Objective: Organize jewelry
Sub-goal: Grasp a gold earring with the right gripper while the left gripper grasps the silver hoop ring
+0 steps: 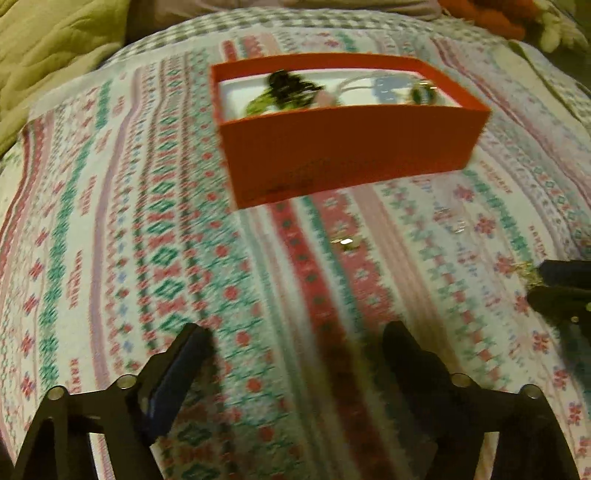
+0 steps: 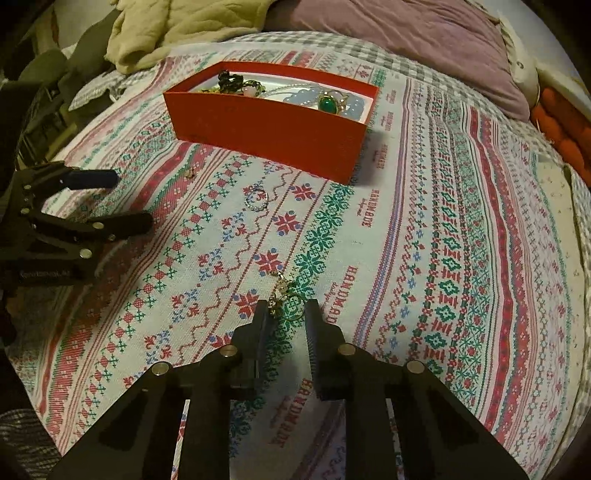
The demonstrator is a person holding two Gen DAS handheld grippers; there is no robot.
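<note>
A red box [image 1: 351,147] [image 2: 266,122] stands on the patterned bedspread [image 2: 424,258] and holds several pieces, among them a green-stone ring [image 2: 327,103] and pale blue beads [image 2: 299,98]. My right gripper [image 2: 287,312] [image 1: 537,281] points down at the cloth, its jaws narrow, with a gold earring [image 2: 284,301] pinched between the fingertips. Farther off lie a small beaded ring [image 2: 256,199] [image 1: 450,219] and a tiny gold piece [image 2: 190,173] [image 1: 345,242]. My left gripper [image 1: 297,332] [image 2: 131,199] hovers open over bare cloth in front of the box, with nothing between its fingers.
An olive quilt [image 2: 155,33] and a purple pillow [image 2: 424,48] lie behind the box. Something orange and knitted [image 2: 565,133] sits at the far right. The left wrist view is blurred by motion.
</note>
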